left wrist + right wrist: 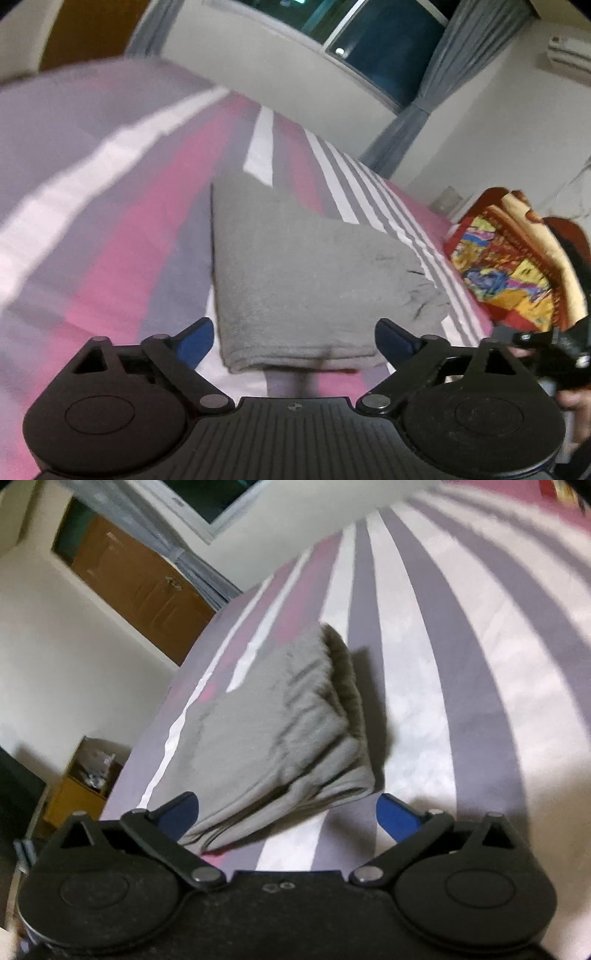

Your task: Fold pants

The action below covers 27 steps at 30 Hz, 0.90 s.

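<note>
On the bed (110, 221), striped pink/grey/white sheet: grey pants (306, 273) folded into a compact stack, lying flat. Left claw (294, 341) spread wide, nothing gripped, the stack's near edge between its blue fingertips (195, 341). Right claw (288, 812) also spread wide, holding nothing, at the layered corner of the pants (280, 731). Colourful blanket (509, 266) beside the stack.
</note>
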Motion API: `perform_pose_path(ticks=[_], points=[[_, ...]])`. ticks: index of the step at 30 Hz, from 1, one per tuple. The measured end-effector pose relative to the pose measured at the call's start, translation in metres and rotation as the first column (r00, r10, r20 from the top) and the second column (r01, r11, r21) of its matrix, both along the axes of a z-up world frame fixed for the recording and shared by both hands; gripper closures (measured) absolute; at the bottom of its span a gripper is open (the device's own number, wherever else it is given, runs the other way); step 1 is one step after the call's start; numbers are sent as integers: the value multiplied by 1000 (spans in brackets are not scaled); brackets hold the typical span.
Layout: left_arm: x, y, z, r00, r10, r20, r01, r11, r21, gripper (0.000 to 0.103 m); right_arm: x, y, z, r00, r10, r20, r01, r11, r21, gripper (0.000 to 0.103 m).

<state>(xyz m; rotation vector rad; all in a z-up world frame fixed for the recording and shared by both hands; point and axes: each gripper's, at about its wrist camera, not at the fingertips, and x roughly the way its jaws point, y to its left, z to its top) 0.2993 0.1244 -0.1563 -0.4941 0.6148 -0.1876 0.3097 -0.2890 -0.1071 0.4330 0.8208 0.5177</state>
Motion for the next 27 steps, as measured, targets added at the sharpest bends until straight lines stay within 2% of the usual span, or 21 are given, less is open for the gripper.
perform_pose_path(ticks=[2, 4, 5, 7, 10, 13, 21, 27], points=[[-17, -4, 20, 1000, 23, 15, -24, 997, 74, 2, -19, 6, 18, 1000, -1, 28, 2, 999, -54, 0], [-35, -9, 39, 999, 35, 31, -39, 991, 124, 0, -36, 15, 33, 999, -10, 44, 18, 986, -164, 0], [-43, -10, 47, 999, 35, 38, -40, 990, 138, 0, -48, 21, 42, 997, -5, 77, 22, 974, -227, 0], [-62, -16, 65, 997, 41, 68, -52, 985, 167, 0, -71, 28, 57, 989, 2, 146, 40, 956, -289, 0], [-93, -23, 84, 993, 69, 92, -87, 972, 219, 0, -103, 31, 73, 982, 1, 191, 58, 952, -299, 0], [-126, -35, 103, 992, 64, 112, -89, 967, 240, 0, -135, 34, 87, 974, -12, 224, 86, 942, -325, 0], [-223, -75, 150, 976, 28, 215, -87, 959, 268, 0, -217, 40, 128, 941, -21, 337, 135, 939, -317, 0], [-271, -83, 173, 966, 13, 259, -84, 961, 264, 0, -270, 36, 146, 921, -23, 388, 161, 931, -327, 0]])
